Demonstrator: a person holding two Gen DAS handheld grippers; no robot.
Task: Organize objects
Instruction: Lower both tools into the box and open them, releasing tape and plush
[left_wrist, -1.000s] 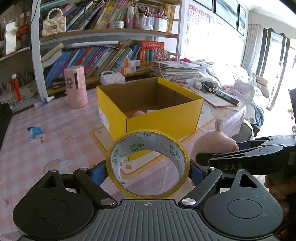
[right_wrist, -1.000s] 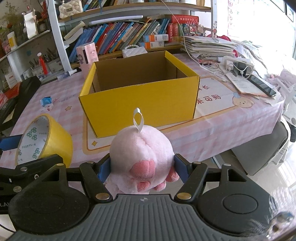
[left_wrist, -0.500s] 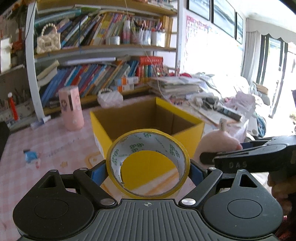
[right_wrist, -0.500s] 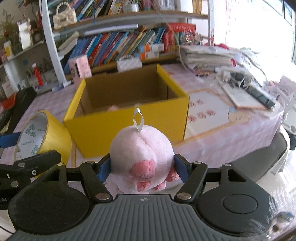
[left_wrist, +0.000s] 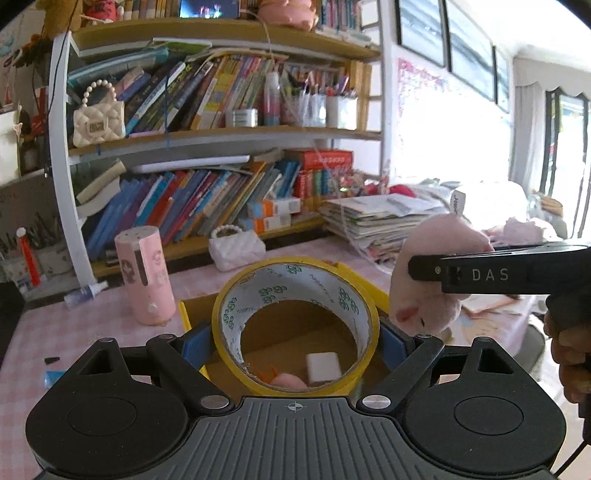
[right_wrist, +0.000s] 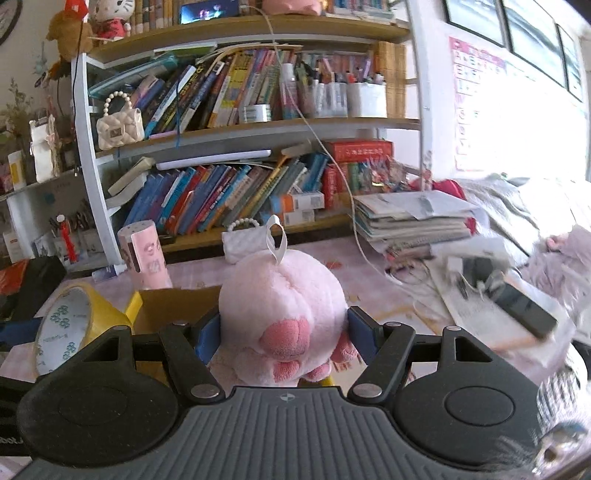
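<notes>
Tape roll (left_wrist: 295, 325), yellow with a white printed inner face, is pinched on edge between the blue pads of the left gripper (left_wrist: 295, 341), one pad pressed to each side of the ring. Through its hole the brown inside of the yellow cardboard box (left_wrist: 186, 308) is seen, with a small white block (left_wrist: 324, 366) and something pink and orange lying on the box floor. The roll is thus held in the air over the open box.

A pink plush toy (right_wrist: 282, 317) is clamped between the blue pads of the right gripper (right_wrist: 284, 332), its pink paws turned toward the camera and a white hanging loop standing up from its top. In the left wrist view the same toy is seen just to the right of the roll, apart from it, with part of a person's hand (left_wrist: 570, 354) on the gripper handle. In the right wrist view the roll and a corner of the box are seen at lower left.

Behind the box, a pink cylinder (left_wrist: 144, 275) and a white quilted purse (left_wrist: 236, 251) are stood on the pink checked tablecloth (left_wrist: 33, 321). Further back, a bookshelf (left_wrist: 221, 133) crowded with books is seen, and a stack of papers (right_wrist: 413, 218) to the right.
</notes>
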